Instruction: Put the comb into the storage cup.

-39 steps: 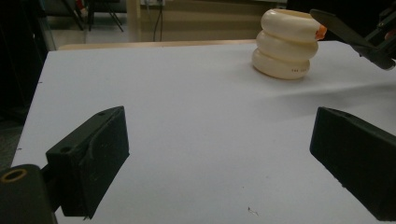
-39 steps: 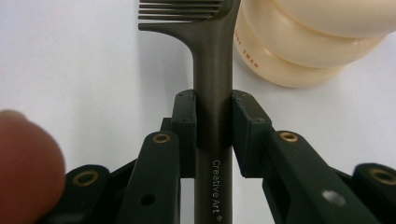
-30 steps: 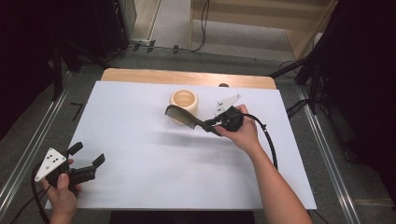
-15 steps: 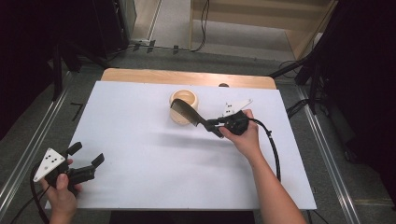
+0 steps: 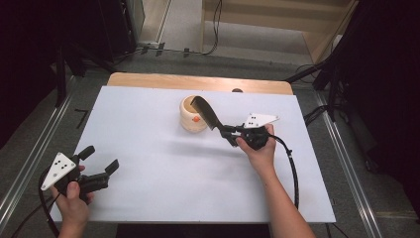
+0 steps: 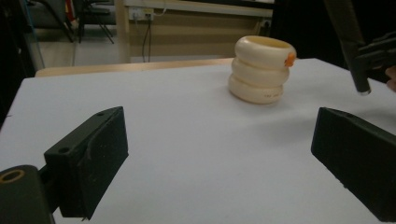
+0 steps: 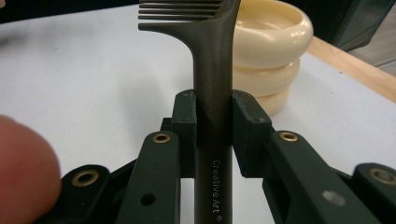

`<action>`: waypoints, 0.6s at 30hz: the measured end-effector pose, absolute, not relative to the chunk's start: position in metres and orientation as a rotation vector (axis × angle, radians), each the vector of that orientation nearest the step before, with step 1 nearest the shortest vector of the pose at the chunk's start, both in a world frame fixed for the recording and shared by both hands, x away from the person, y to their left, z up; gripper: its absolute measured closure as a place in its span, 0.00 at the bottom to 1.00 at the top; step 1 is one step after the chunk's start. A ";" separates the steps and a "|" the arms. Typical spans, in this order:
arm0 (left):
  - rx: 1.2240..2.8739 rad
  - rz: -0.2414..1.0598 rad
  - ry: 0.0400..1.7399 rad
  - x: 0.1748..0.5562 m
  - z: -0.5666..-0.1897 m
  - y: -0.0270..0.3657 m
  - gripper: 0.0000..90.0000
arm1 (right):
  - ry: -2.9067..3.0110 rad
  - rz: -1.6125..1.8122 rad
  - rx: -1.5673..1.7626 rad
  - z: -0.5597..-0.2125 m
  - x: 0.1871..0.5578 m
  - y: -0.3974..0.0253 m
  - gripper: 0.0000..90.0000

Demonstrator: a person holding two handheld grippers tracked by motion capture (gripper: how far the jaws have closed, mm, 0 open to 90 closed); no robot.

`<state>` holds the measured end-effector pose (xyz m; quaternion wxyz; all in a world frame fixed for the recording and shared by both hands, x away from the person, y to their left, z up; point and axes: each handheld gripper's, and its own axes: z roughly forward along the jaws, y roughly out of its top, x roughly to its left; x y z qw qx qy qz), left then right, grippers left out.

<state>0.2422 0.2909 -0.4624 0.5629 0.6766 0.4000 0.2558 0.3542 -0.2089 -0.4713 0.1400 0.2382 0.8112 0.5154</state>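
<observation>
Right gripper [image 5: 229, 135] pinches comb [image 5: 207, 113] by its handle; toothed end over cream holder [image 5: 192, 118] at table [image 5: 148, 148] far side. Left gripper [image 5: 101, 159] spread wide, near left edge.

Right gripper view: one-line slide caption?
Right gripper clamps a dark comb by its handle, with the cream ribbed holder just behind.

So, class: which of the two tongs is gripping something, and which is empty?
The right tongs grip the dark comb by its handle, its toothed end over the cream ribbed pot. The left tongs stand wide open with nothing between them.
</observation>
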 end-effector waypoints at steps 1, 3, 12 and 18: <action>1.593 0.602 0.942 0.242 -0.462 0.291 0.04 | 2.344 1.489 0.688 -0.471 0.354 -0.209 0.79; 1.590 0.581 0.927 0.244 -0.459 0.283 0.04 | 2.328 1.507 0.684 -0.471 0.350 -0.210 0.79; 1.594 0.541 0.847 0.254 -0.445 0.246 0.05 | 2.261 1.539 0.681 -0.468 0.336 -0.213 0.79; 1.601 0.520 0.815 0.263 -0.436 0.224 0.05 | 2.243 1.556 0.675 -0.468 0.329 -0.212 0.79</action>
